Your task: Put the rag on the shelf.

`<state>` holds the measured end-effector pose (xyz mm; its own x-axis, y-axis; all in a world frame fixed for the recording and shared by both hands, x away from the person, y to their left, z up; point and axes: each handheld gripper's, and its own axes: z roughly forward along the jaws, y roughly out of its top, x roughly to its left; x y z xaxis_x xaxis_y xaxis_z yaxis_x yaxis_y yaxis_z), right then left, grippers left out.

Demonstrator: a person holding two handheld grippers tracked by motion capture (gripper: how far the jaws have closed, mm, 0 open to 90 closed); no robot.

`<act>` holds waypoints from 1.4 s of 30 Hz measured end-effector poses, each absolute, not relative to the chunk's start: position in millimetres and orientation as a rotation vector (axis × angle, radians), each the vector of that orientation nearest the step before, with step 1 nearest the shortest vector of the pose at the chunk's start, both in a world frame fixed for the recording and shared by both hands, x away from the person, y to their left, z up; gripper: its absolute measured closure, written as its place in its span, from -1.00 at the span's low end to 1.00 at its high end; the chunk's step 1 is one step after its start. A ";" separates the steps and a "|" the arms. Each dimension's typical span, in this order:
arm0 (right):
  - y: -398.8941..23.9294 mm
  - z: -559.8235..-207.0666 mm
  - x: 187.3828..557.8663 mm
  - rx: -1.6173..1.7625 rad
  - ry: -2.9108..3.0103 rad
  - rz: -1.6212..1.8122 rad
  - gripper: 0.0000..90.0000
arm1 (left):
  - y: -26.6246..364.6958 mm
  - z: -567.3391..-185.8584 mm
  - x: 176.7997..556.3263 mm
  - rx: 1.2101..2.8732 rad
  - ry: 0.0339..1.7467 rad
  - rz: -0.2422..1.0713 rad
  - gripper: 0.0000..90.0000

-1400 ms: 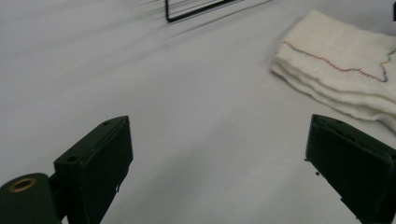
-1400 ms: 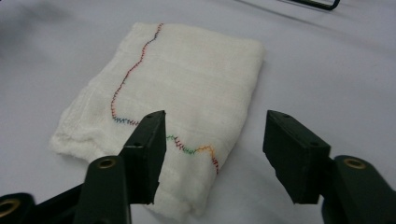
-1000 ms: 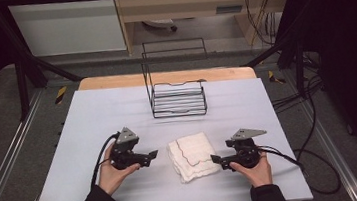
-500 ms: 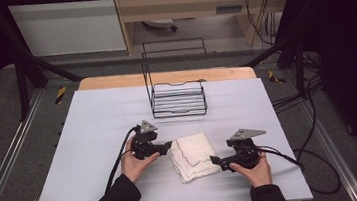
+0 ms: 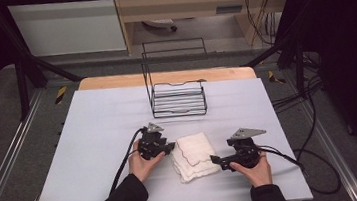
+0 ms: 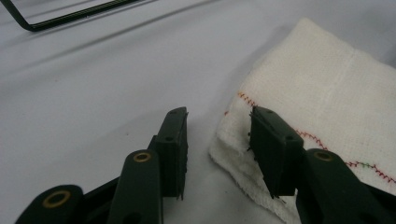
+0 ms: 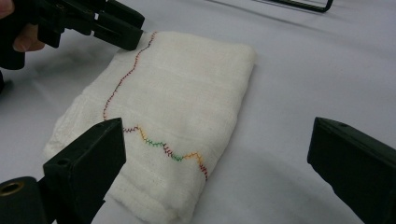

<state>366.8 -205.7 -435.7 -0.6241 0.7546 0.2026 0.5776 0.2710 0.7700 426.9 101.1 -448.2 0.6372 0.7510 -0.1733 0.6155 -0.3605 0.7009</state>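
A folded white cloth (image 5: 194,155) lay on the pale table (image 5: 90,140), near the person's edge and between the two grippers. Its edge carried a wavy line of coloured stitching (image 7: 163,148), red along one side and turning orange and green toward the corner.

The left gripper (image 5: 169,147) sat at the cloth's left edge, at the far corner on that side. In the left gripper view its jaws had just been closing, with the corner of the cloth (image 6: 243,140) between them: one jaw lay against the fabric over the red stitching, the other stood on bare table just beside the cloth's edge, with a gap of table showing between it and the fabric. The pads did not yet pinch the cloth, so the gripper was partly closed and held nothing. In the right gripper view the same gripper (image 7: 133,39) touched the cloth's far left corner.

The right gripper (image 5: 215,159) lay at the cloth's right near corner, pointing toward it. Its jaws stood spread wide: one hung over the near corner of the cloth, the other over bare table well to the side, gripping nothing.

A black wire rack (image 5: 177,98) stood farther back on the table, well apart from the cloth.
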 end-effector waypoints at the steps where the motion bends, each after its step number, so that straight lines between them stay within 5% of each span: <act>1: -205.9 -435.4 367.0 1.245 2.332 1.278 -0.90 | 101.1 -448.2 426.8 2.091 1.064 0.225 0.27; 8: -205.7 -434.3 369.6 1.261 2.319 1.301 -0.91 | 97.9 -447.7 423.8 2.098 1.058 0.207 0.53; 32: -187.5 -427.1 400.7 1.196 2.312 1.321 -0.98 | 90.1 -448.6 417.7 2.133 1.011 0.275 0.79; 42: -179.4 -437.9 429.8 1.302 2.295 1.288 -0.62 | 91.5 -449.2 419.1 2.131 1.001 0.262 0.79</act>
<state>429.8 -179.4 -437.9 -0.5899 0.7755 0.2251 0.5962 0.2303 0.7691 419.1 91.5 -449.2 0.6725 0.7296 -0.1243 0.5751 -0.4093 0.7084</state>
